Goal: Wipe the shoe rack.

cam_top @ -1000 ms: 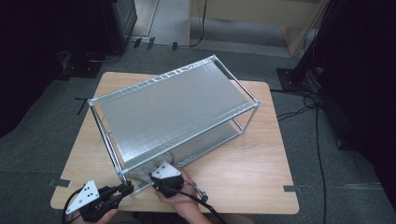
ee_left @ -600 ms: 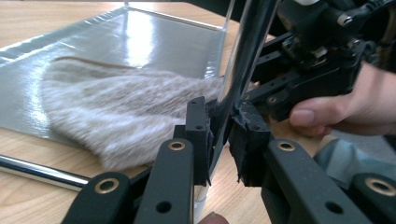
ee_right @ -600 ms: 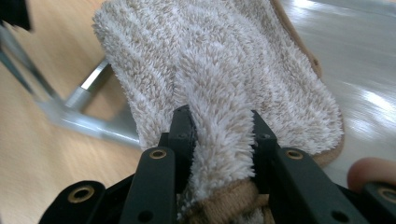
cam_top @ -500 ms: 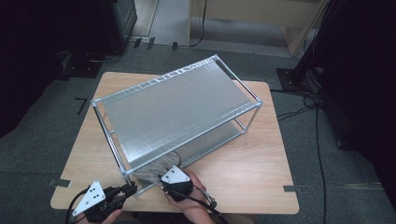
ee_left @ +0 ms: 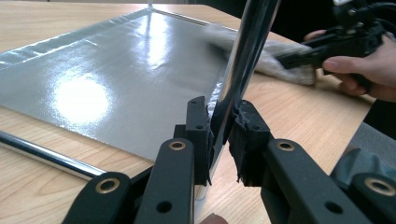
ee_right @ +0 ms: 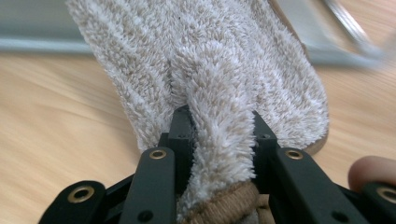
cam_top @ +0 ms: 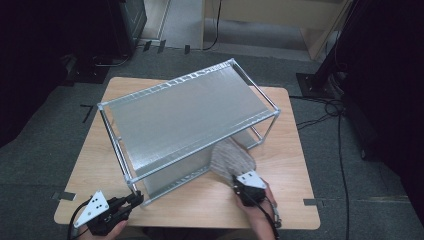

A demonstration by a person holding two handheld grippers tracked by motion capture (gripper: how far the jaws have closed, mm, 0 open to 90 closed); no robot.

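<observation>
My right gripper (cam_top: 239, 184) has slid the towel (cam_top: 231, 157) along the front of the rack (cam_top: 190, 120), from near the rack's 7 o'clock corner to about 5 o'clock on the counter (cam_top: 290, 200). The rack itself has stayed put. I read this as a wiping pass along the lower shelf (ee_left: 107, 79), with the towel's far end now lying just onto that shelf's front edge; more of the shelf is left to cover.

My left gripper (cam_top: 131, 202) has not moved: it is clamped on the rack's corner post (ee_left: 236, 79) at 7 o'clock, steadying the frame.

The high view gives me the layout, but the grips are too small to judge there. The left gripper view shows the post pinched between the black pads (ee_left: 198, 135), and my right hand (ee_left: 359, 70) with the towel farther off at 2 o'clock. The right gripper view shows a fold of towel (ee_right: 210, 93) squeezed tight between its pads, with the counter blurred beneath.
</observation>
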